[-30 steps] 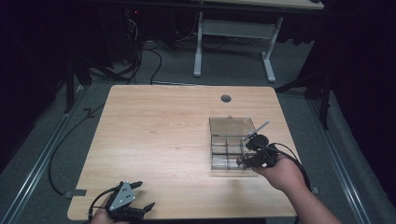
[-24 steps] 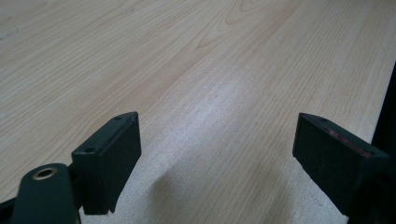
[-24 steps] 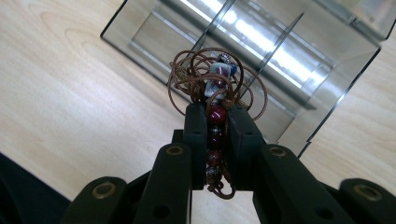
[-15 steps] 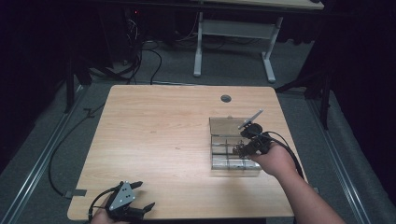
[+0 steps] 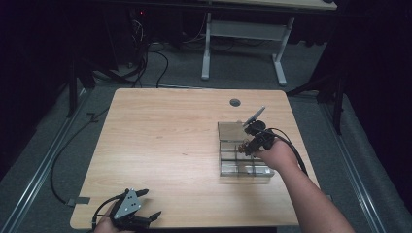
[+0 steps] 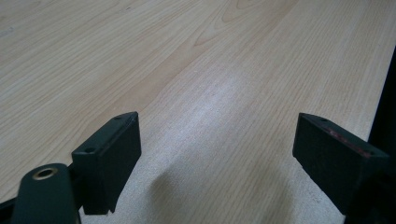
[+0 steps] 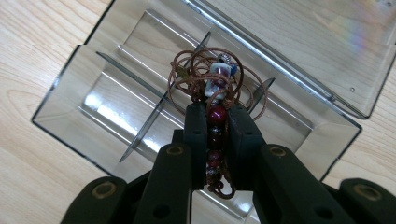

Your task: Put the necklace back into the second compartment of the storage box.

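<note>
high view looks down; gripper views sit close over table [image 5: 160, 145]

Glossy clear plastic box [image 7: 116, 107] on matt pale wood table [image 5: 160, 131]; bracelet [image 7: 215, 88] of shiny beads.

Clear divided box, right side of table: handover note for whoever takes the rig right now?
Right gripper: shut on the beaded cord bracelet, held above the open clear box.
Left gripper: open, holding nothing, at the table's near left edge.
Box: lid open; the compartments in sight hold nothing.
Done: bracelet gripped and brought over the box.
Left: probably lower it into a compartment, release, close the lid.
</note>
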Available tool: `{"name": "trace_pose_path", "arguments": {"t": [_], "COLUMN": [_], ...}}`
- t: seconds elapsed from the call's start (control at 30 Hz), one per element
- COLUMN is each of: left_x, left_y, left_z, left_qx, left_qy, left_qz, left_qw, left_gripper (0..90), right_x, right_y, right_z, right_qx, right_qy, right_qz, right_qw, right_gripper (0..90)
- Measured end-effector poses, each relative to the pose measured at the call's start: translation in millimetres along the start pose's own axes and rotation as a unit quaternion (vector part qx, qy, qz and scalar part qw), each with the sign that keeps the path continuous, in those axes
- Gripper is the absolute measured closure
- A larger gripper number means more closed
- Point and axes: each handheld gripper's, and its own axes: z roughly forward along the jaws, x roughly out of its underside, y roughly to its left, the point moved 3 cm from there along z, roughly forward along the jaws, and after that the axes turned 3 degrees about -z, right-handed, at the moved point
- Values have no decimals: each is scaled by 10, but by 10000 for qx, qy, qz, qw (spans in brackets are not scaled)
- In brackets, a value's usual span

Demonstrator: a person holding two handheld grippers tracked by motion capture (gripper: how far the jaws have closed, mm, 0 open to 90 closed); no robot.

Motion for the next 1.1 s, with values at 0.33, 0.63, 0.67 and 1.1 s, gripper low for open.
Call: {"name": "trace_pose_path", "arguments": {"t": [0.33,0.63,0.67,1.1], "left_x": [4,6,6,11], "left_y": [-4,-7,-8,-8], "left_z": [-2,4,4,2], "left_qx": [-14,-30,-32,-40], "left_qy": [33,51,51,44], "left_qz": [33,45,47,43], "left_qw": [10000,10000,10000,10000], "left_gripper": [158,158,158,158], "right_x": [-16,35,35,-49], "right_y": [-54,-76,-75,-74], "right_z": [153,254,262,392], "right_qx": [-38,-56,-51,-52], "right_qy": [159,286,302,335], "right_qz": [42,51,65,152], "right_qw": [9999,9996,9995,9993], "right_gripper": [803,803,802,801]}}
